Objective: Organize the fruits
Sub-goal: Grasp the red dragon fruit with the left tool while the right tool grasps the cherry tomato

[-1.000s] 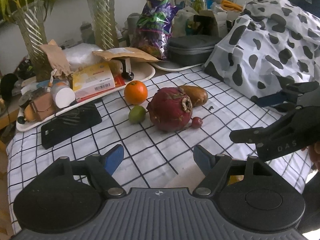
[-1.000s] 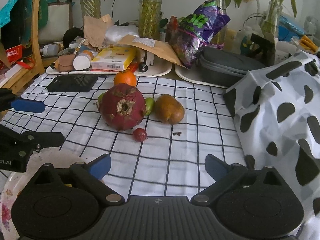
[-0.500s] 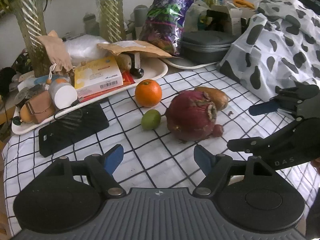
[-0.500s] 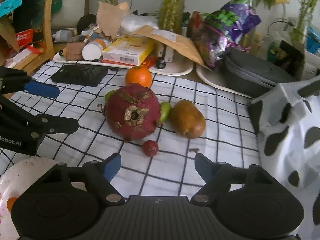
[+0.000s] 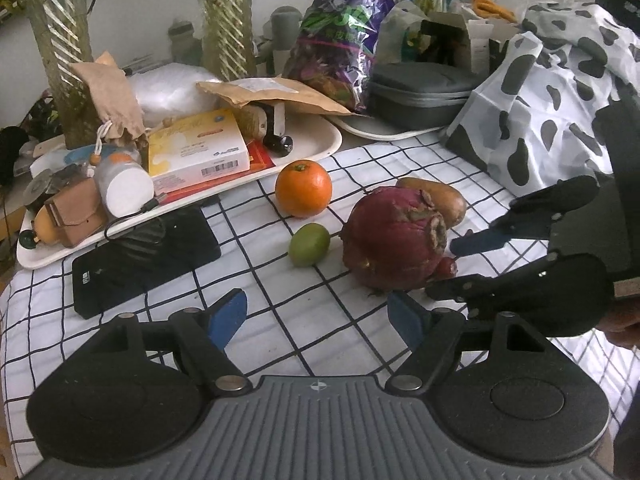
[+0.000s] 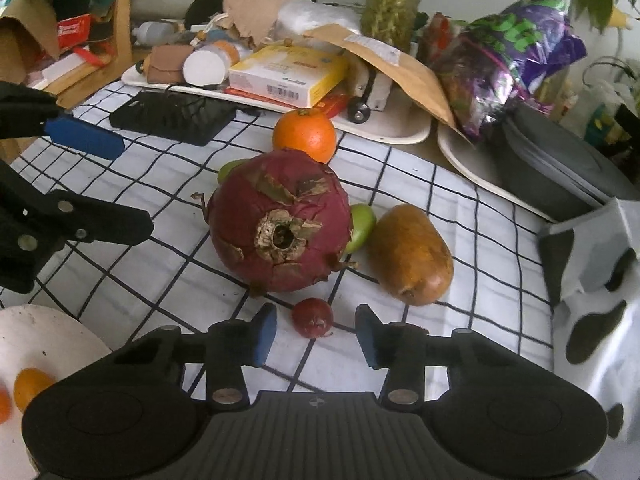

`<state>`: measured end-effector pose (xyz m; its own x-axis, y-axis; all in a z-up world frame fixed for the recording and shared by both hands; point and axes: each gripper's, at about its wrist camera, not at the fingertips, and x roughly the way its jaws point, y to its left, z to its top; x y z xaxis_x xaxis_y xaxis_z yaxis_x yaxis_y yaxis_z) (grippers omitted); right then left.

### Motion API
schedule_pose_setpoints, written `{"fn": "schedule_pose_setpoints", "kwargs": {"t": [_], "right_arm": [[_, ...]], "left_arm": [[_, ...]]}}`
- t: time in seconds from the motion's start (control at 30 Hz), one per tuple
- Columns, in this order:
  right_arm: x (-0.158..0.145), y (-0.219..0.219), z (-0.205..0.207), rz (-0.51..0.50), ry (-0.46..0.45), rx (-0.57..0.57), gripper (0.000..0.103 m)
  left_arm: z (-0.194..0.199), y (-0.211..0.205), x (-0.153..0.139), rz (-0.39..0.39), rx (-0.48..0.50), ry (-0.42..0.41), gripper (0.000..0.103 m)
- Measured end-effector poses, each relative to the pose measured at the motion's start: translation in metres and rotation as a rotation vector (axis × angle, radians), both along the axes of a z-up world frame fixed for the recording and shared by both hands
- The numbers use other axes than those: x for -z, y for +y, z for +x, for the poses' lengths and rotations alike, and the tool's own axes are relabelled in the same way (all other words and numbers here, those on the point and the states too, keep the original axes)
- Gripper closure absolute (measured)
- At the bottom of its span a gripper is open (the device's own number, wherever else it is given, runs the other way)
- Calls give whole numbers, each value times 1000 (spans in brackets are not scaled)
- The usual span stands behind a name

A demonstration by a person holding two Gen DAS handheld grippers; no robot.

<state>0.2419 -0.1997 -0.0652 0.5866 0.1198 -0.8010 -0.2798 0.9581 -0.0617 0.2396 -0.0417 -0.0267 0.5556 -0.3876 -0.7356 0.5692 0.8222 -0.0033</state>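
A small dark red fruit [image 6: 312, 317] lies on the checked cloth [image 6: 460, 208] between the fingers of my right gripper [image 6: 316, 336]. The jaws are closing, with a gap still showing on each side of the fruit. Just behind it sit a large red scaly fruit [image 6: 280, 224], a brown oval fruit [image 6: 410, 256], small green fruits [image 6: 362, 226] and an orange [image 6: 304, 134]. My left gripper [image 5: 320, 316] hovers open and empty in front of the big red fruit [image 5: 394, 240] and a green fruit [image 5: 309, 244].
A white plate [image 6: 40, 336] holding an orange piece [image 6: 30, 386] lies at the near left. A black flat device [image 5: 144, 256] and a cluttered white tray [image 5: 316, 140] stand behind the fruit. A cow-pattern cloth [image 5: 552, 112] covers the right side.
My right gripper has come forward and down onto the small red fruit, and its jaws have narrowed around it. The left gripper has drifted a little and stayed open.
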Motion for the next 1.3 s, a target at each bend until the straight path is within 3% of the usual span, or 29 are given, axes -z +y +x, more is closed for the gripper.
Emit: {"fn": "schedule_pose_setpoints", "kwargs": {"t": [0.03,0.1,0.3,0.4,0.57,0.87,1.3], "right_arm": [[0,-1,1,7,1,-8,64],[1,-4,2,47,12,-24,81],[-3,-4,-2,32,20,-41,81],[-8,-10,-5,44,5,-28,81],[-12,-24,-9,58,-5,-3,81],[-18,-46,-16,88,-26,31,81],[-23,-59,-21,106,-39,44,81]], "left_arm": [[0,0,0,-4,1,0,26],[0,0,-1,-23,7,2,26],[1,1,-5,-139,16,30,26],[4,-1,-5,-194,14,46,20],[14,-9,-2,-284,24,91,18],[36,-31,16,-284,43,152,18],[55,-44,35,-269,20,177,19]]}}
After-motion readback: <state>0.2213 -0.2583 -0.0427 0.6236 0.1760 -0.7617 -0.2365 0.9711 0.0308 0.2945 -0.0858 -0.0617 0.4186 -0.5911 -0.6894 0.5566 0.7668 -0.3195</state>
